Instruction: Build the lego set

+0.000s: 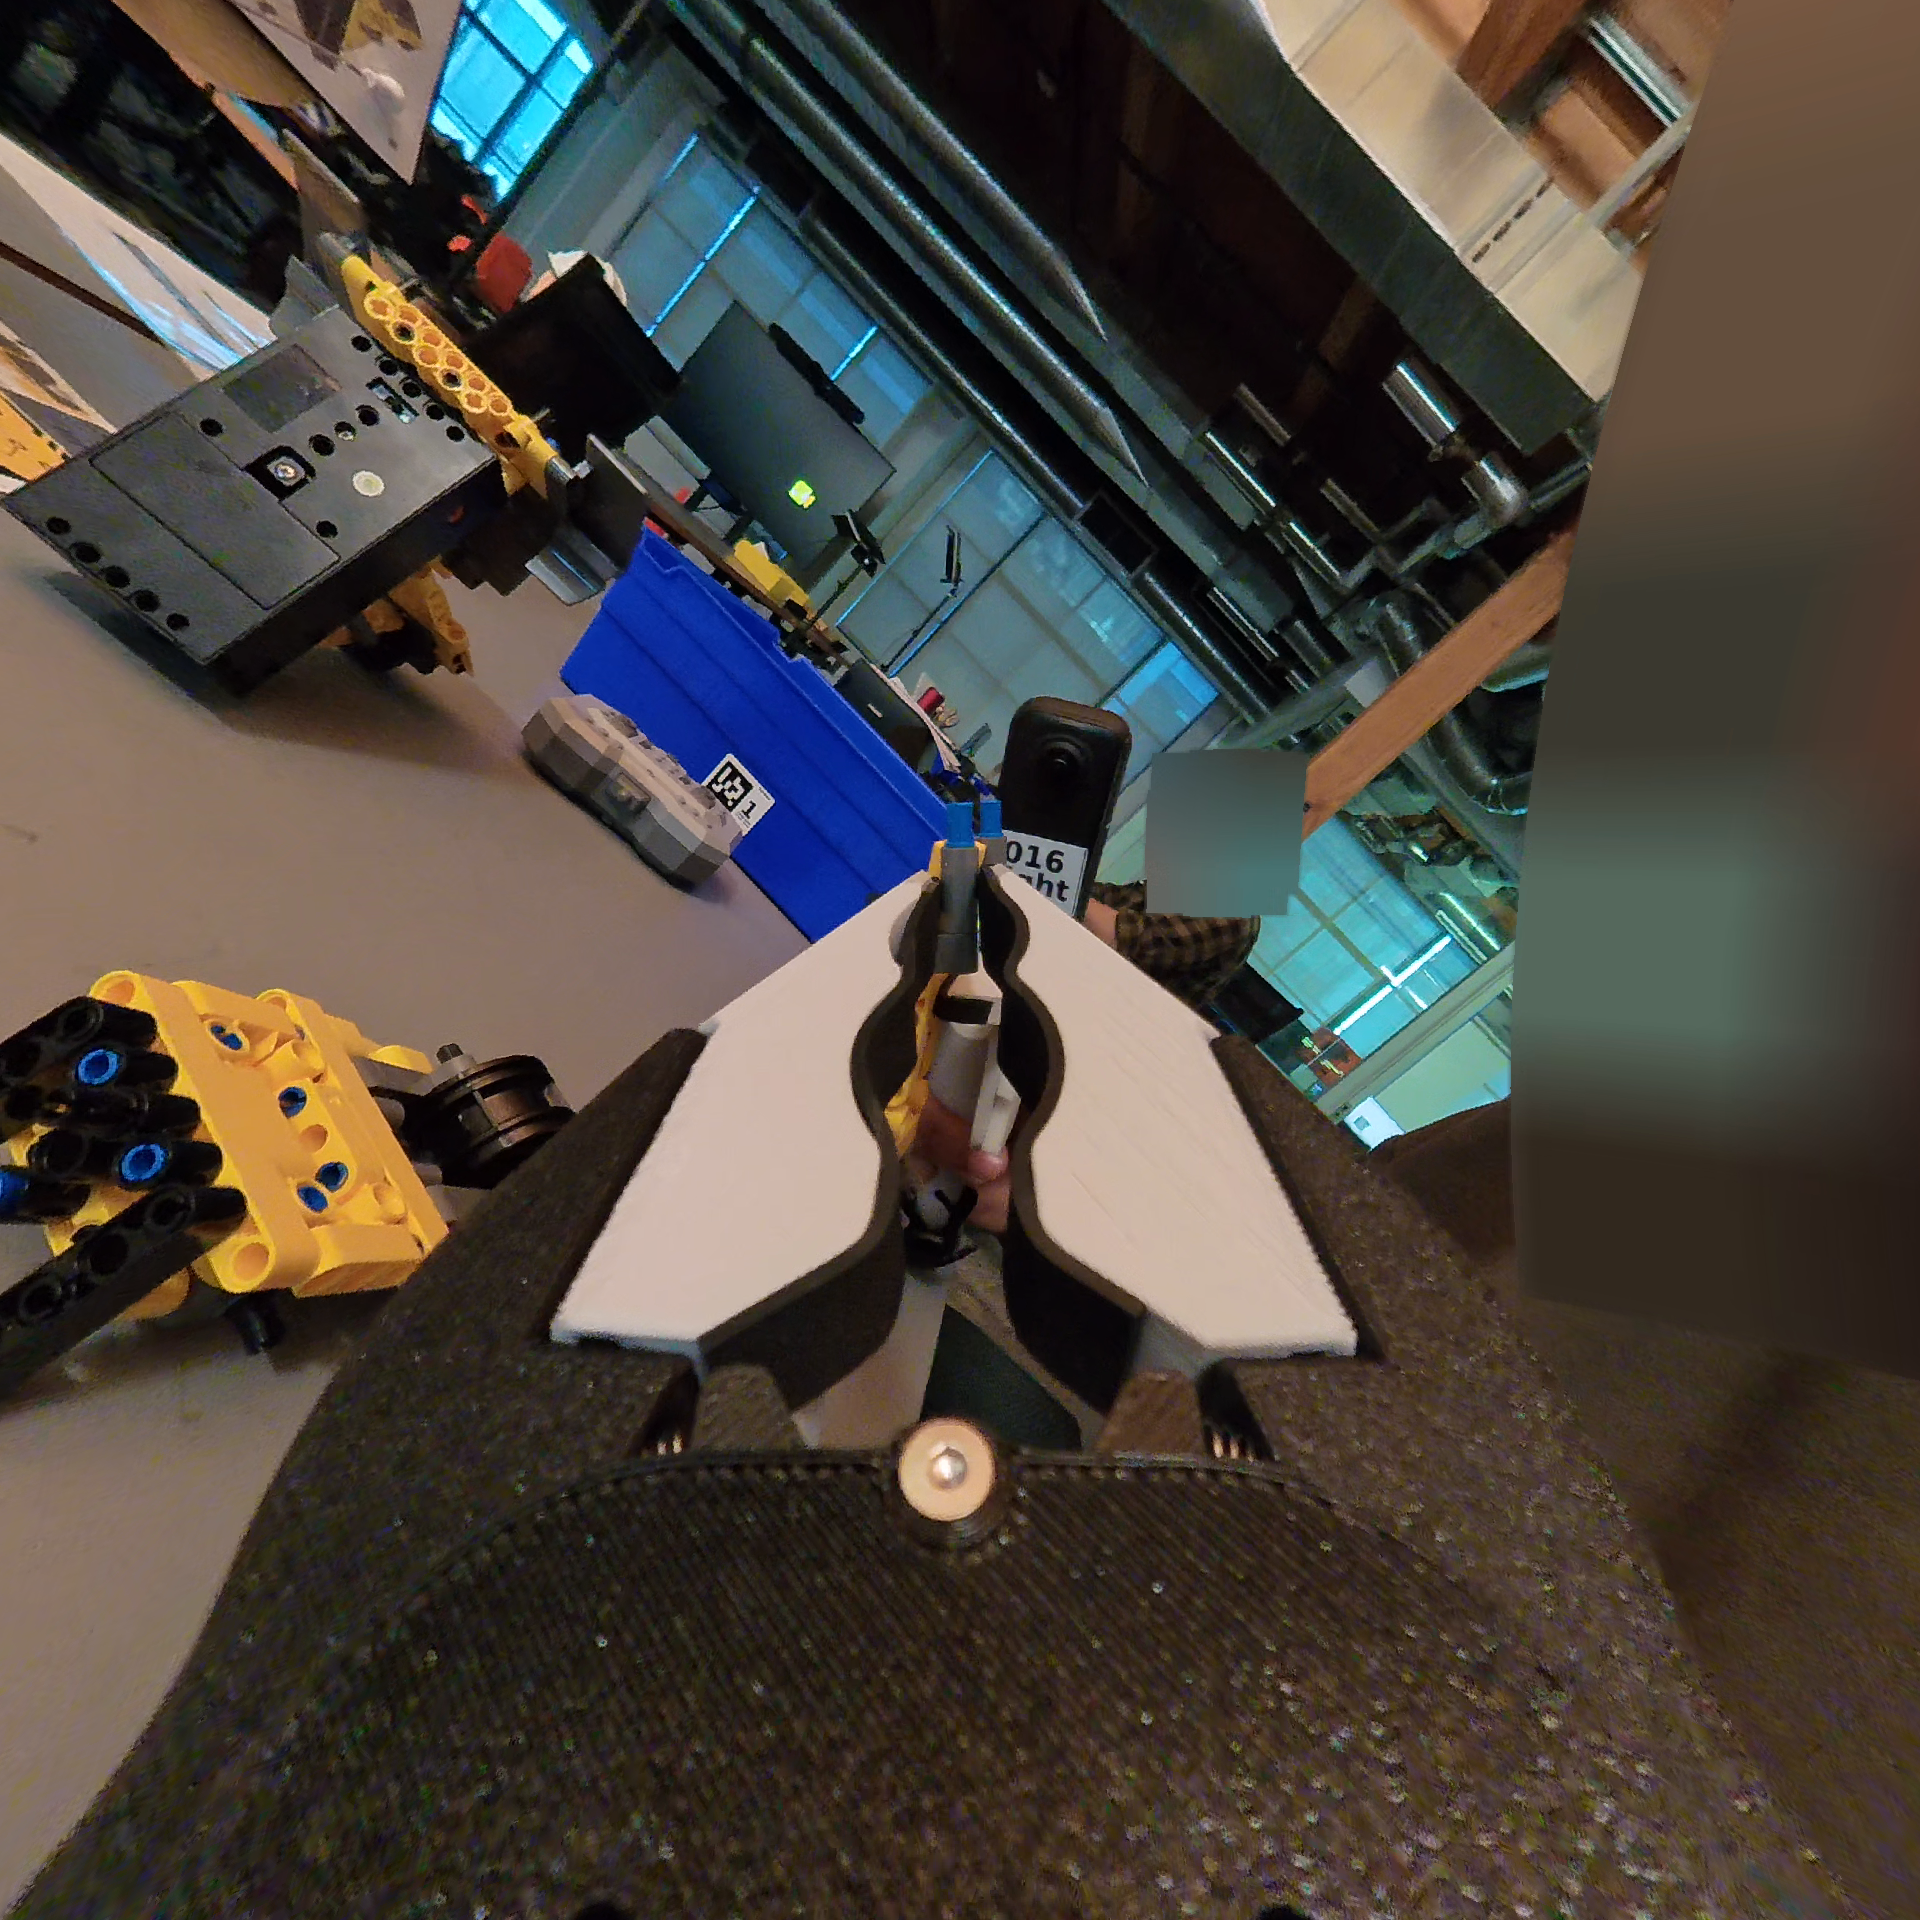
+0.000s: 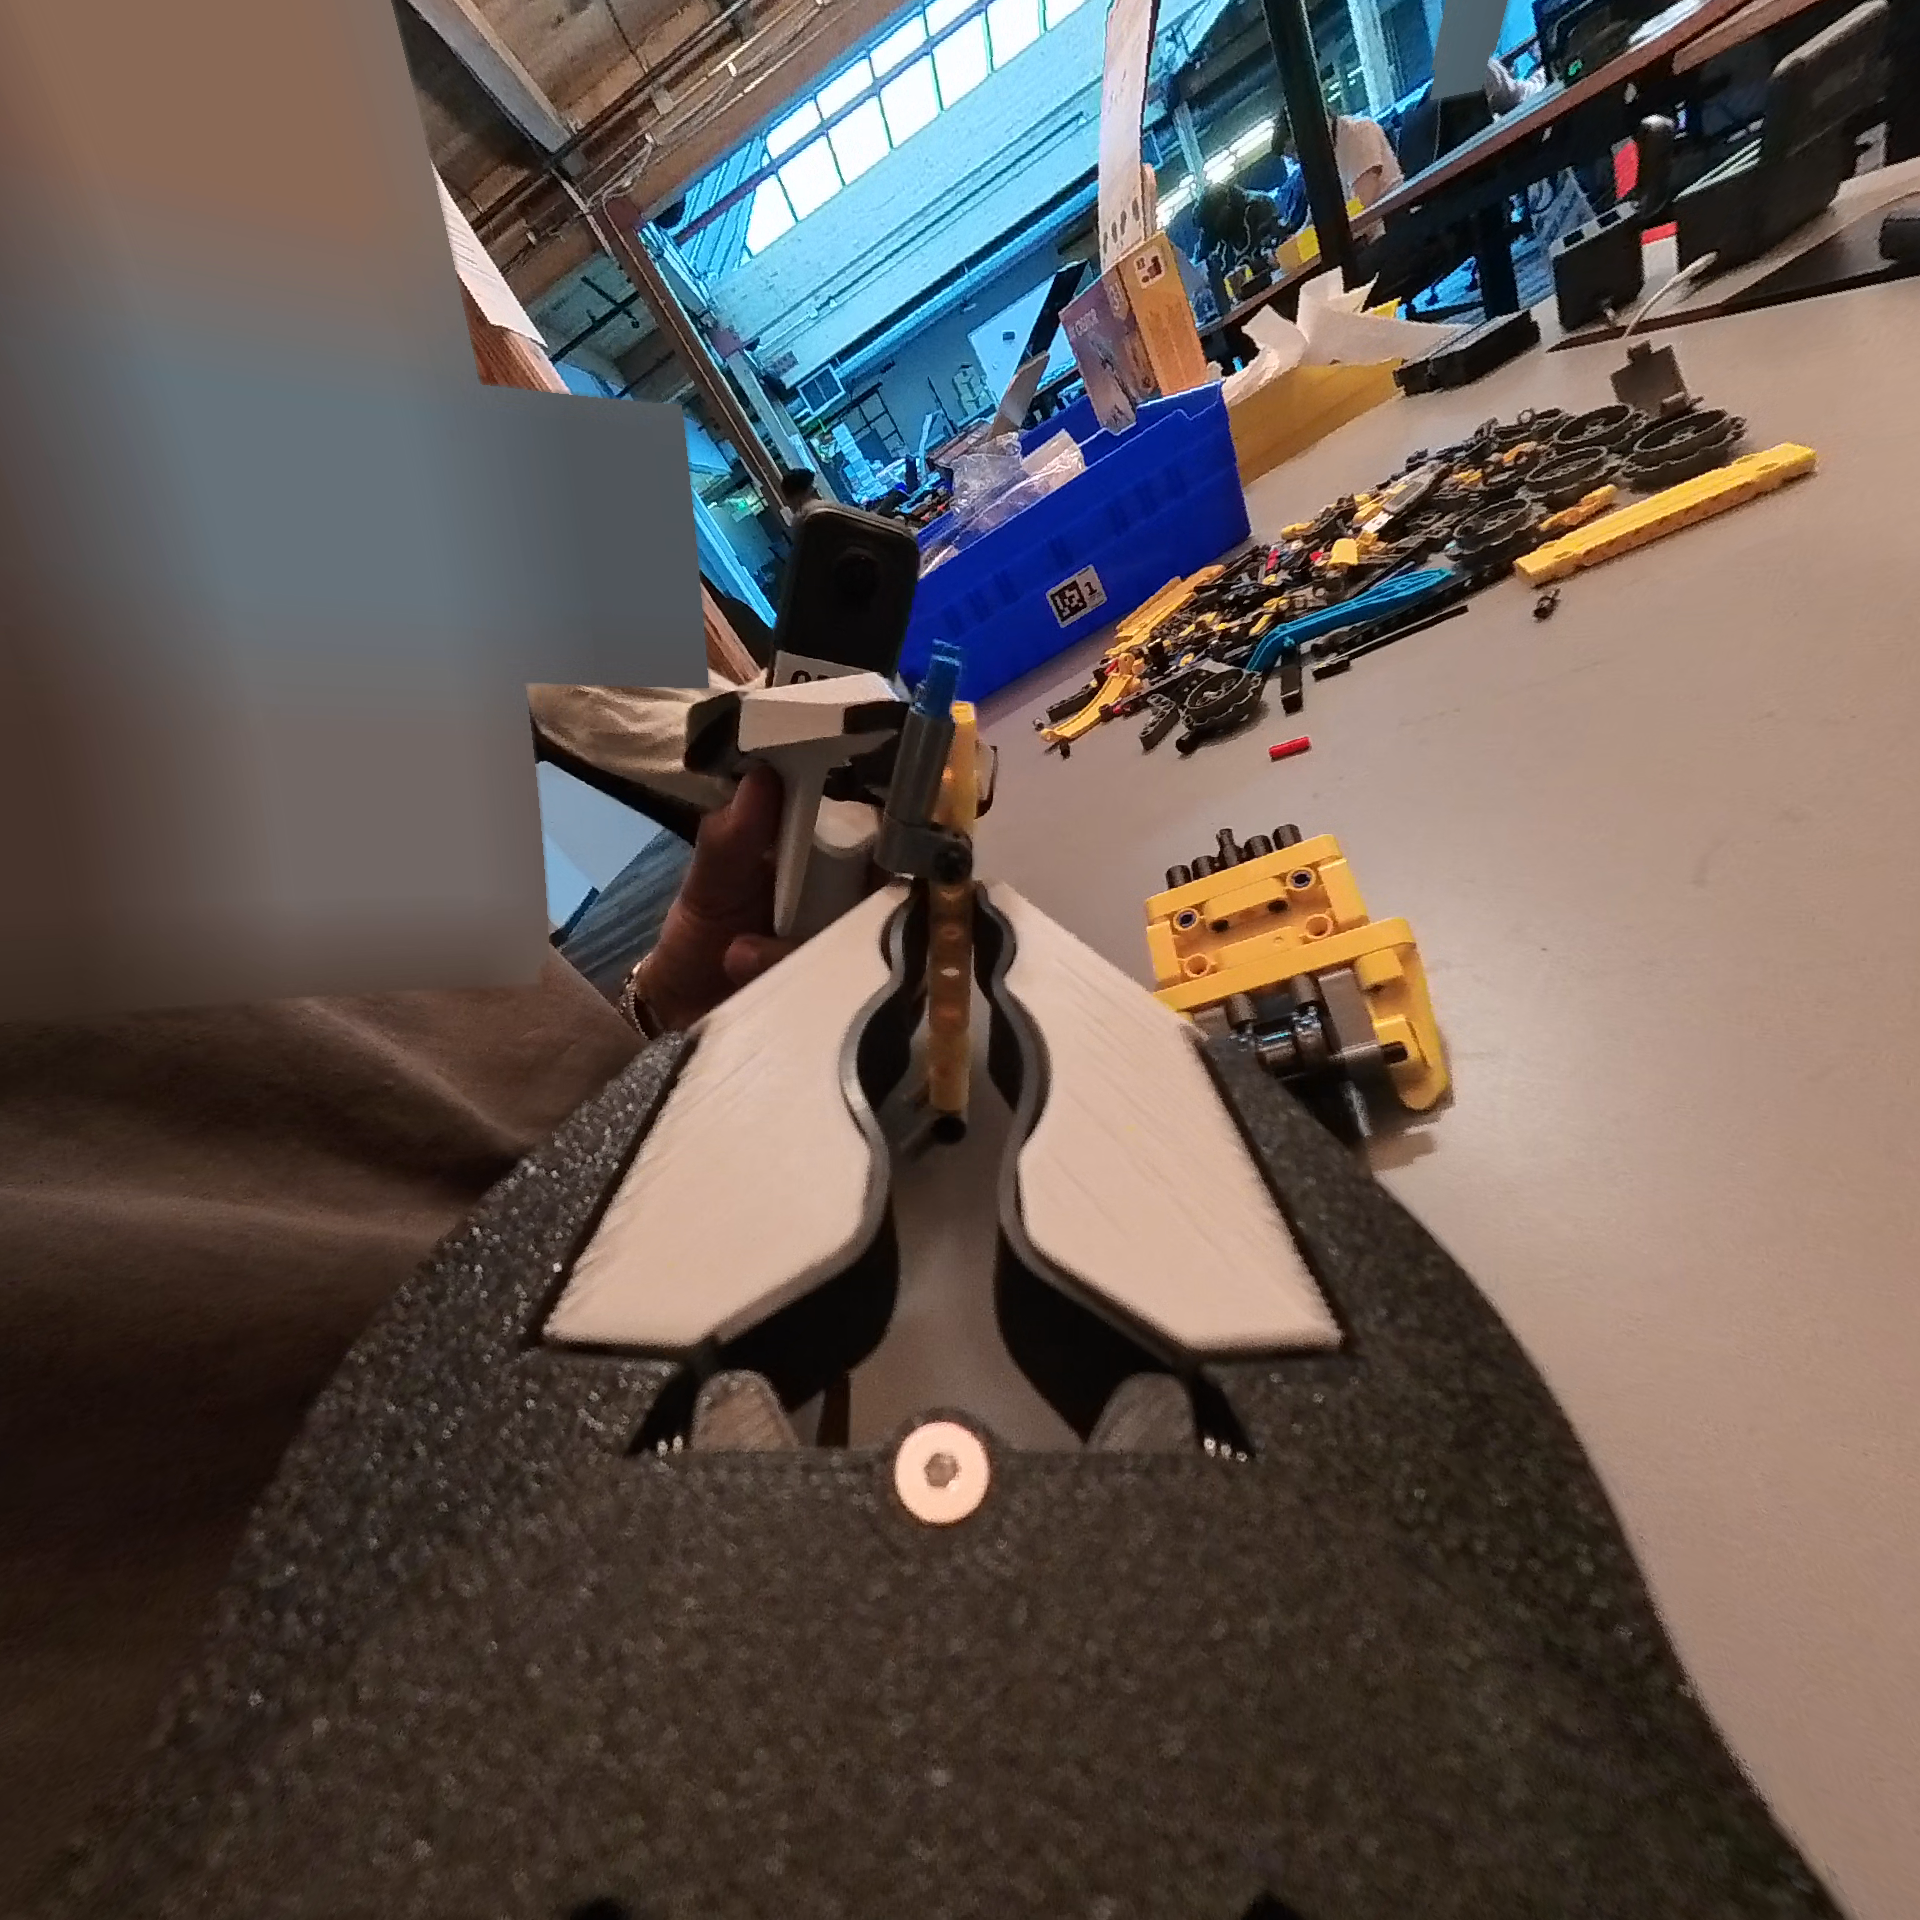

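Tabletop [image 2: 1558, 1039], grey, is carrying a blue bin [image 2: 1132, 499], a loose pile of building parts [image 2: 1403, 582] and a yellow block assembly [image 2: 1299, 945]. Right gripper [image 2: 948, 914] is pinching a yellow holed beam [image 2: 948, 997] between its closed-in fingers, raised above the table. Left gripper [image 1: 961, 894] is pinching the grey cylinder [image 1: 956, 914] and blue pin [image 1: 971, 821] of that same held piece.

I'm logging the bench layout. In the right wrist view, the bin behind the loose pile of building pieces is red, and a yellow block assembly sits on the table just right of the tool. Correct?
Not quite: the bin is blue, not red, as the right wrist view shows. The rest holds: it stands behind the loose pile of pieces, and the yellow block assembly sits on the table just right of the tool.
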